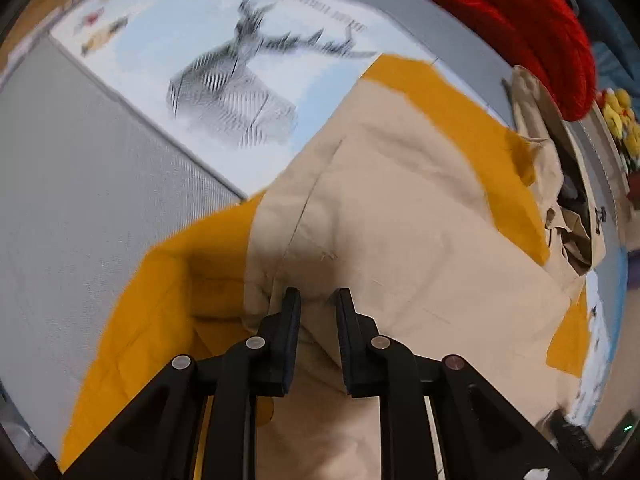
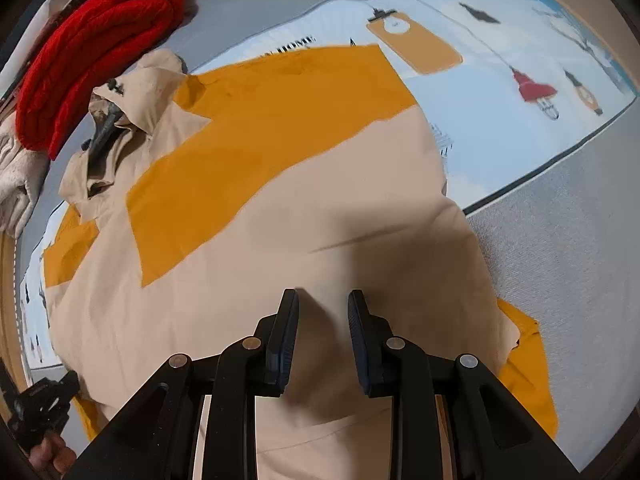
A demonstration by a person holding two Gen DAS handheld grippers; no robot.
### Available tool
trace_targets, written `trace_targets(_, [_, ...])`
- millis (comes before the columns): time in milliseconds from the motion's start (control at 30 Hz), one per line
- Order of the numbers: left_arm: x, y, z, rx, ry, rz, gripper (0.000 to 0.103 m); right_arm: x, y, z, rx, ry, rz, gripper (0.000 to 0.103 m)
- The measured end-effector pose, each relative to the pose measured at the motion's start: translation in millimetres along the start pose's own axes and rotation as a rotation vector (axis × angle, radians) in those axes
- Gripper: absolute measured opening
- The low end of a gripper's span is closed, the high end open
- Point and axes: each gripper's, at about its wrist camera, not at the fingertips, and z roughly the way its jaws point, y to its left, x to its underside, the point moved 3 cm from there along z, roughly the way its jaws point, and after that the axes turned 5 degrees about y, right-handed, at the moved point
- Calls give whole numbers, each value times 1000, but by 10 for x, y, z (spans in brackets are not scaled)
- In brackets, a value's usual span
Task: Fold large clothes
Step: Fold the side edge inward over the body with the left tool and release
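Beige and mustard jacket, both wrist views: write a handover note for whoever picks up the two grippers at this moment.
Left gripper: pointing down at the beige and mustard-yellow fabric jacket, a ridge of cloth between the narrowly parted fingers; whether it is pinched is unclear.
Right gripper: just above the jacket's beige panel, jaws apart, nothing held.
Jacket lies on the grey printed mat, sleeve folded across the body, hood toward the red knitted garment.
Left: remaining folds.

A beige cotton jacket with mustard-yellow panels (image 2: 256, 208) lies below a red cable-knit sweater (image 2: 92, 56), upper left; pale-blue printed cloth (image 1: 192, 52) beneath.
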Motion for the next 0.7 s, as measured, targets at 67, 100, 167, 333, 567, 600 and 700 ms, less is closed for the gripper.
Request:
trace_targets(67, [-8, -99, -133, 14, -50, 36, 16, -2, 73, -135, -7, -47, -30, 27])
trace_targets(100, [-6, -148, -192, 19, -72, 54, 16, 3, 128, -243, -8, -85, -58, 27])
trace_targets(167, [28, -271, -320, 24, -126, 103, 17, 28, 233, -454, -4, -160, -119, 27])
trace_targets(333, [144, -505, -452, 39, -197, 204, 17, 156, 415, -835, 11, -286, -239, 27])
trace_targets(567, [273, -701, -546, 80, -234, 314, 17, 305, 366, -952, 20, -302, -269, 27])
trace_targets(600, [291, -713, -567, 84, -239, 322, 17, 314, 343, -965, 27, -305, -271, 27])
trace_targets(700, [316, -807, -609, 82, -274, 375, 17, 315, 267, -1037, 41, -325, -272, 27])
